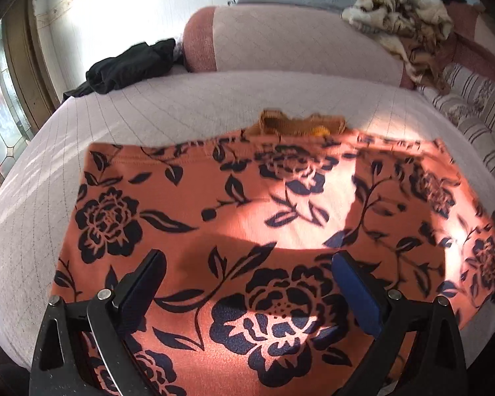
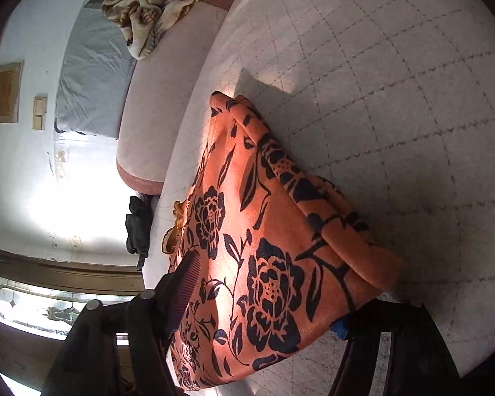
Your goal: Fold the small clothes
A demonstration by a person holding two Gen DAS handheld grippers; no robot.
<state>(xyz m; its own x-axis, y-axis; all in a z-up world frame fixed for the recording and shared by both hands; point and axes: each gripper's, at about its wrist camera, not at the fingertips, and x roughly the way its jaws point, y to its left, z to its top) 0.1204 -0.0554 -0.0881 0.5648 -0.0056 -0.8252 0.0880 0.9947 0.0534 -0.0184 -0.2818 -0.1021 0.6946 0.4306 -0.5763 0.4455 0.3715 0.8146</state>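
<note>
One orange floral garment [image 1: 247,214] lies folded flat; both grippers' fingers [image 1: 148,283] spread, gripping nothing

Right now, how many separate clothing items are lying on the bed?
3: orange floral garment in front, mustard knit piece peeking from its far edge, crumpled black garment at the far-left bed edge. Others may be hidden underneath.

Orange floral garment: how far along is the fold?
Done: the orange floral garment lies spread on the quilted bed cover, its right-hand edge already doubled over. In hand: the left tool hovers open above the near edge; the right tool straddles the folded corner, apparently not pinching it. Left: further folds, the mustard piece peeking out behind, and the black clothing.
</note>
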